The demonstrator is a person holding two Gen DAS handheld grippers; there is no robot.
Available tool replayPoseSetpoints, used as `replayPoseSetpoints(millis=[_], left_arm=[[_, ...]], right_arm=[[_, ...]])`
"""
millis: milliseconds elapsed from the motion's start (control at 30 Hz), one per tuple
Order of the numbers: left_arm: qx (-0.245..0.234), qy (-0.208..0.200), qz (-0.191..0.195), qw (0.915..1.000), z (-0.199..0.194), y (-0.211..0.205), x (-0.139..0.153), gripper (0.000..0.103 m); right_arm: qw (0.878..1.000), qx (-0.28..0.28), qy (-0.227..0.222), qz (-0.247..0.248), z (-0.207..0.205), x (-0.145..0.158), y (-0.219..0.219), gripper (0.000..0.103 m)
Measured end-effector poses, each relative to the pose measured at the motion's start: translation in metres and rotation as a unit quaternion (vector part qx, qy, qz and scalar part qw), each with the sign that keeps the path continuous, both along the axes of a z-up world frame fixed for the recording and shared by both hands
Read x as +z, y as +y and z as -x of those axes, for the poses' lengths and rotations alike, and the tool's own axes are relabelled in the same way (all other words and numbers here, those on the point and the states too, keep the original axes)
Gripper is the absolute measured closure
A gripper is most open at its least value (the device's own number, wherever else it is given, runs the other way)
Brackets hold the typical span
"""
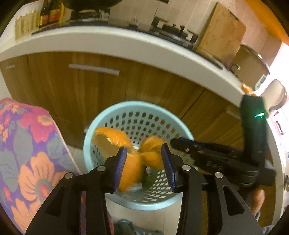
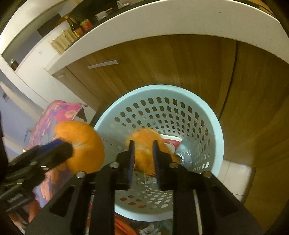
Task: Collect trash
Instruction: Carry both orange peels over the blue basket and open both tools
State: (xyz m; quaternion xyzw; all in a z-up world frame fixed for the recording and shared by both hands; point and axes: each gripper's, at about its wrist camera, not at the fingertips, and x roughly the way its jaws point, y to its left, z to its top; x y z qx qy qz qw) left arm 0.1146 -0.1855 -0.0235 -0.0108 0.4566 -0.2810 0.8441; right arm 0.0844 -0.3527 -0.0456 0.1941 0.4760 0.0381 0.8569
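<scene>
A light blue perforated trash basket (image 1: 101,119) (image 2: 216,126) stands on the floor against wooden cabinets. My left gripper (image 1: 144,160) hovers over its rim, jaws apart, with an orange peel (image 1: 131,162) between and beyond the pads; whether the pads still touch it is unclear. In the right wrist view my left gripper (image 2: 68,148) shows with that peel (image 2: 86,144) at its tips. My right gripper (image 2: 143,157) is over the basket with a blurred orange peel (image 2: 144,153) between its narrowly spaced pads. My right gripper also shows in the left wrist view (image 1: 173,141). Wrappers (image 2: 171,142) lie in the basket.
A white countertop (image 1: 126,47) (image 2: 162,25) runs above the cabinets, with a stove (image 1: 162,30), bottles (image 1: 48,16), a cutting board (image 1: 222,32) and more peel (image 1: 246,88) near its edge. A floral cloth (image 1: 28,144) (image 2: 59,112) lies left of the basket.
</scene>
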Motion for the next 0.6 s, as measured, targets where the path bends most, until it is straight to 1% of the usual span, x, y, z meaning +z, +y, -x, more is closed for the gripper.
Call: replayPoseSetpoints(millis=[33, 67, 100, 200, 233, 333, 500, 600], left_arm=[[-0.001, 0.0, -0.004, 1.0, 0.0, -0.001, -0.003, 0.057], [-0.001, 0.001, -0.007, 1.0, 0.0, -0.002, -0.005, 0.056], [0.0, 0.001, -0.008, 1.0, 0.001, -0.001, -0.006, 0.056], [0.001, 0.001, -0.008, 1.0, 0.001, 0.001, -0.005, 0.055], [0.003, 0.0, -0.007, 1.0, 0.0, 0.002, -0.003, 0.053], [0.008, -0.006, 0.002, 0.9999, 0.001, 0.008, 0.002, 0.052], [0.021, -0.016, 0.02, 0.9994, 0.007, 0.023, 0.012, 0.051], [0.026, -0.03, 0.026, 0.9989, 0.012, 0.031, 0.021, 0.051]], right_arm=[[1.0, -0.002, -0.003, 0.005, 0.001, 0.001, -0.001, 0.069], [1.0, -0.005, -0.004, 0.014, 0.003, 0.002, -0.002, 0.063], [1.0, -0.007, -0.01, 0.018, 0.005, 0.004, -0.003, 0.054], [1.0, -0.008, -0.026, 0.013, 0.009, 0.01, -0.006, 0.053], [0.999, -0.01, -0.029, 0.012, 0.009, 0.013, -0.006, 0.053], [0.999, -0.01, -0.037, 0.012, 0.009, 0.019, -0.005, 0.053], [0.998, 0.0, -0.059, 0.02, 0.013, 0.033, 0.006, 0.053], [0.997, 0.007, -0.07, 0.019, 0.014, 0.043, 0.014, 0.053]])
